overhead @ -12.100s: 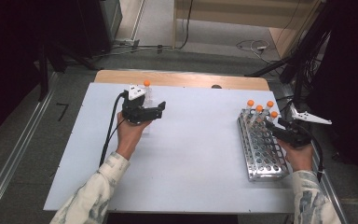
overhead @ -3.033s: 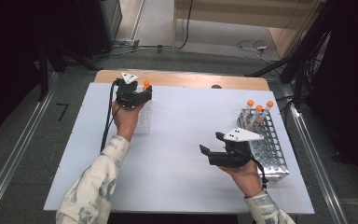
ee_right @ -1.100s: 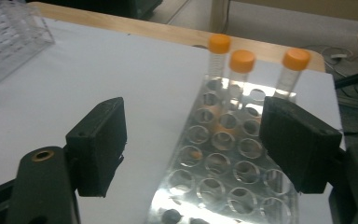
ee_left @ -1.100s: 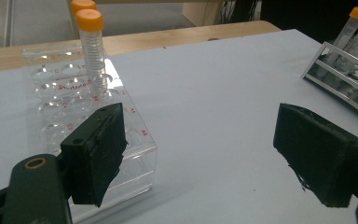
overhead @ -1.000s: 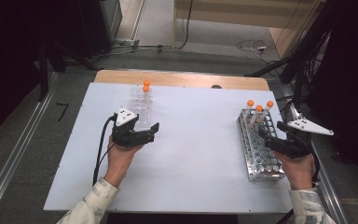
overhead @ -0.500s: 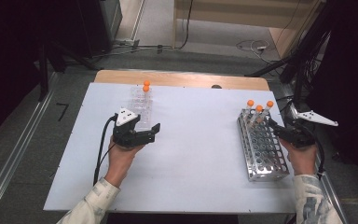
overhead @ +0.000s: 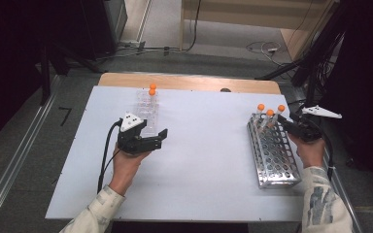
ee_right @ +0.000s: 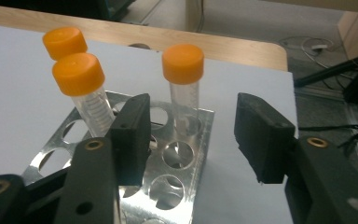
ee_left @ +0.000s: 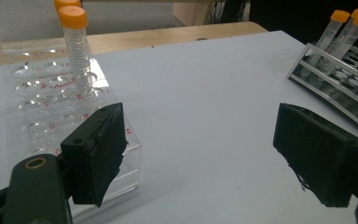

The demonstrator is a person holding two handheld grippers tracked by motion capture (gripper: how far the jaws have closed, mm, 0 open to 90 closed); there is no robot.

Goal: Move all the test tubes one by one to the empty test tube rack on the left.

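The right gripper (ee_right: 191, 135) is held spread before an orange-capped clear plastic tube (ee_right: 184, 77) in the perforated metal rack (ee_right: 186, 154). The left gripper (ee_left: 200, 154) is spread beside the clear acrylic rack (ee_left: 37, 93), gripping nothing.

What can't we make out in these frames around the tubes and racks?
- Second tube in the clear rack, left gripper view: cut off by the top edge and hidden behind the front tube.
- Red well labels on the clear rack: too small to read.
- Lower ends of the three tubes in the metal rack, right gripper view: hidden inside the wells, partly behind the right gripper.
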